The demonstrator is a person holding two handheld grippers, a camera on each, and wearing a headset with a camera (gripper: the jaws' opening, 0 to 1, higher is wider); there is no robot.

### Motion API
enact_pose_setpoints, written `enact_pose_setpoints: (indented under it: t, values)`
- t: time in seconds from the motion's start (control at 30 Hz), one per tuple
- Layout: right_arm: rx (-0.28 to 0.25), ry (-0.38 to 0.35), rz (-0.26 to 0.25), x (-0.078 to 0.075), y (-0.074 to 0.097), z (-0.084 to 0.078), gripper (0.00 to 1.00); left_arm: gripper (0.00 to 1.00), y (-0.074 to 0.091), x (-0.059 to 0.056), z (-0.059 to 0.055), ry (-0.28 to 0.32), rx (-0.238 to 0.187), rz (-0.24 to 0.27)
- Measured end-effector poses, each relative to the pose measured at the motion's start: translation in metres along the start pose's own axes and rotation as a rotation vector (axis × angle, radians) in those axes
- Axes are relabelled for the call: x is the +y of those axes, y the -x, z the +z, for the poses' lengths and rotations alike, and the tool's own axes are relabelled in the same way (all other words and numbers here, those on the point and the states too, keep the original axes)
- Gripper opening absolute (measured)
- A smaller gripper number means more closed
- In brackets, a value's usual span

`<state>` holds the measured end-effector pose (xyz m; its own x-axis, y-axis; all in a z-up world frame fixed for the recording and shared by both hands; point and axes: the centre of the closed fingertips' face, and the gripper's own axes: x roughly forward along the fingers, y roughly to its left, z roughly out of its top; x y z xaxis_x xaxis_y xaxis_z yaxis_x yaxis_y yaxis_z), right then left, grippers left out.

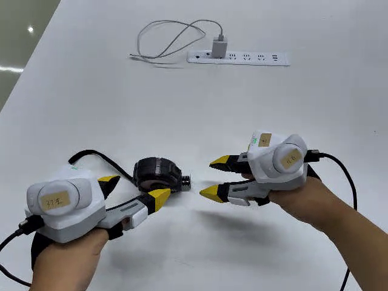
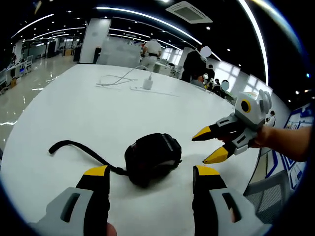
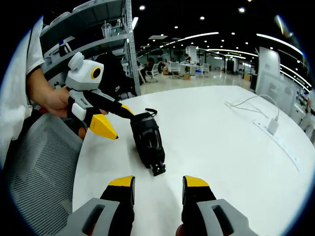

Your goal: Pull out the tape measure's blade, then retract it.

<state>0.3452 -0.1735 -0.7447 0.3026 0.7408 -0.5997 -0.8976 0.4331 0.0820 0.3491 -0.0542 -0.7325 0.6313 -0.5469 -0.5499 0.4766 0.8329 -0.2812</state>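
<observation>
1. Table [image 1: 91, 91], white and bare across most of its top, carries everything told here.
2. At the left, a hand grips the left hand-held gripper [image 1: 134, 188]. Its yellow-tipped jaws are spread wide and clasp nothing.
3. In the left gripper view, the left hand-held gripper [image 2: 151, 173] has the tape measure [image 2: 152, 155] lying just ahead of its two tips, between their lines. I cannot tell whether either tip touches the case.
4. A black strap [image 1: 100, 156] runs from the case's left side and curls away across the table toward the left.
5. The tape measure [image 1: 156, 174], black and round, lies on the table between the two hand-held grippers, closer to the left one.
6. Its blade is wound in. Only the small metal hook [image 1: 186, 180] shows at the mouth of the case, facing right.
7. Right of the hook, with a gap of bare table between, is the right hand-held gripper [image 1: 208, 178]. Its jaws are parted, one above the other, empty, and aimed at the hook.
8. In the right gripper view, the right hand-held gripper [image 3: 158, 181] has its tips close to the hook [image 3: 157, 169] but short of it. The tape measure [image 3: 147, 137] stretches away toward the left hand-held gripper [image 3: 119, 124].
9. Far back on the table, well apart from all this, lies a white power strip [image 1: 242, 57]. A charger [image 1: 219, 45] is plugged in at its left end, and a looped white cable [image 1: 170, 39] trails to the left.
</observation>
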Motion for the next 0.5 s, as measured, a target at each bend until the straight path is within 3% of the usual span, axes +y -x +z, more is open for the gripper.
enact_pose_setpoints:
  t: [0.2, 0.5]
  values:
    - [-0.011, -0.026, -0.032, 0.001, 0.013, -0.003, 0.4, 0.7, 0.009, 0.0, -0.002, -0.061, 0.007, -0.019]
    - [-0.021, -0.053, -0.08, -0.001, 0.035, -0.009, 0.44, 0.73, 0.028, 0.003, -0.005, -0.089, 0.003, -0.056]
